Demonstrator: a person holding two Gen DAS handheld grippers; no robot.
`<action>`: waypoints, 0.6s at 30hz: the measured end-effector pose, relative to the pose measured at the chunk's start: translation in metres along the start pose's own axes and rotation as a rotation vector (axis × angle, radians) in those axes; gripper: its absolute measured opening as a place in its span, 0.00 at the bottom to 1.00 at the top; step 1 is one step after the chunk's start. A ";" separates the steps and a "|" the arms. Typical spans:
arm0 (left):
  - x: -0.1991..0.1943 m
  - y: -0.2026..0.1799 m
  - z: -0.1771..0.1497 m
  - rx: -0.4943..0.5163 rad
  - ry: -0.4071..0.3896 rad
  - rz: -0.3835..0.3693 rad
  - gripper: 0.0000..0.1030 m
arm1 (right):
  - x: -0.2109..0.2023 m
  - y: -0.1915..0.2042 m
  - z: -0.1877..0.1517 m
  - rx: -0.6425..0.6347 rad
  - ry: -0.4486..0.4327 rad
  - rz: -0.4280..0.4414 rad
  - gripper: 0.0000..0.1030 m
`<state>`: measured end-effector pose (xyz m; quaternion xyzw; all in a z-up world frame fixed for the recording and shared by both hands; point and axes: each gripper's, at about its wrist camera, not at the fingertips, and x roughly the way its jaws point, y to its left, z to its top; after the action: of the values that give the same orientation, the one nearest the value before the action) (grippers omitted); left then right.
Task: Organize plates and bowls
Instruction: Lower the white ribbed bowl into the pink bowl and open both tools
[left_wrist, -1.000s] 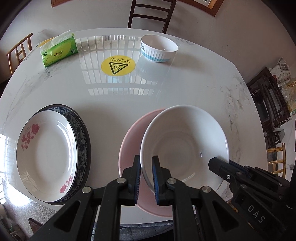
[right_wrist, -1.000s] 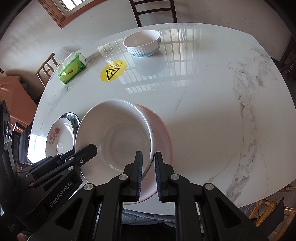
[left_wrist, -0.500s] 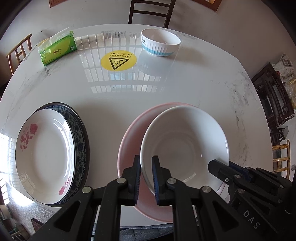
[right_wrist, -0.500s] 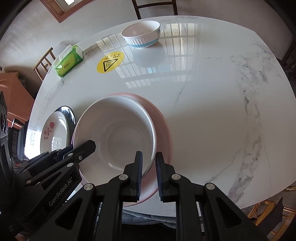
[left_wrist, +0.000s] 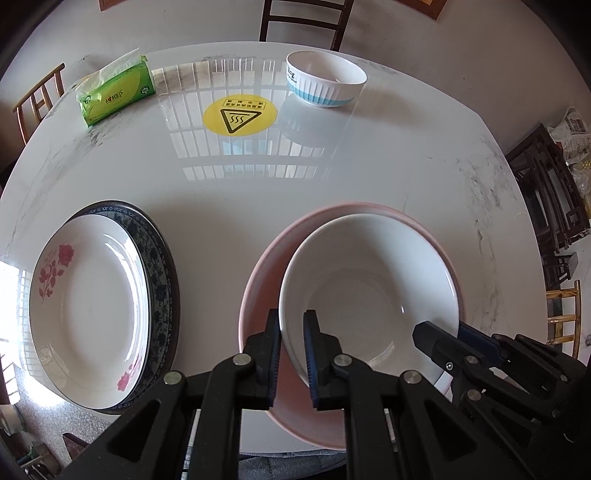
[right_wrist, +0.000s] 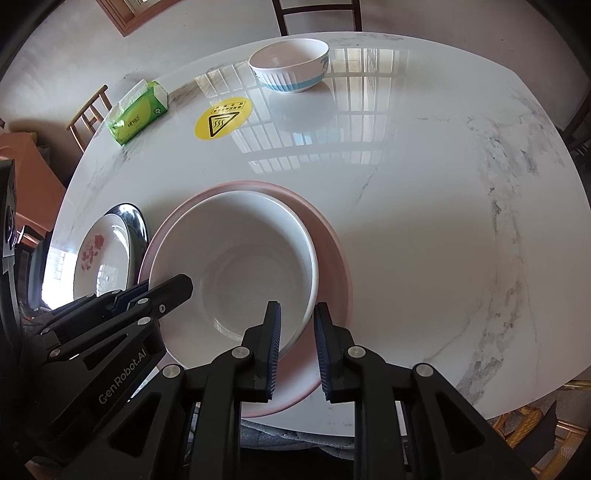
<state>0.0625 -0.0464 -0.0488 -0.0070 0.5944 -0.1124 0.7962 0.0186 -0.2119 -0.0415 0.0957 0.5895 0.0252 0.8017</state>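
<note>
L gripper (left_wrist: 291, 347): fingers clenched on near-left rim of the glossy white ceramic bowl (left_wrist: 369, 291), ribbed blue pads pressing the rim from in and out. R gripper (right_wrist: 297, 339): fingers have just been opening; bowl's near-right rim sits between them, gap visible at the outer pad, so released. White bowl sits nested in a wider, shallow pink ceramic bowl (left_wrist: 258, 288), directly ahead of both finger pairs, on the glossy white marble-look counter (left_wrist: 258, 192). Left of L fingers: white round plate w/ red flower print (left_wrist: 88, 306) stacked on a dark blue-patterned plate (left_wrist: 162, 280). Far ahead: small white bowl w/ blue fluted band (left_wrist: 325, 83), round yellow heat-warning sticker (left_wrist: 239, 116), green soft tissue pack (left_wrist: 116, 92).
</note>
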 end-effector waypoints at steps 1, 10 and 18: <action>0.000 0.000 0.000 -0.003 0.000 -0.002 0.11 | 0.000 0.001 0.000 -0.003 -0.001 -0.003 0.19; -0.003 0.000 0.003 -0.004 0.001 0.005 0.12 | 0.000 0.002 0.000 -0.010 0.002 -0.002 0.23; -0.016 -0.002 0.005 0.006 -0.026 -0.014 0.19 | -0.001 0.001 0.000 -0.011 0.005 0.013 0.27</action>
<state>0.0623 -0.0455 -0.0322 -0.0103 0.5835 -0.1194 0.8032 0.0184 -0.2110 -0.0399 0.0952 0.5906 0.0341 0.8006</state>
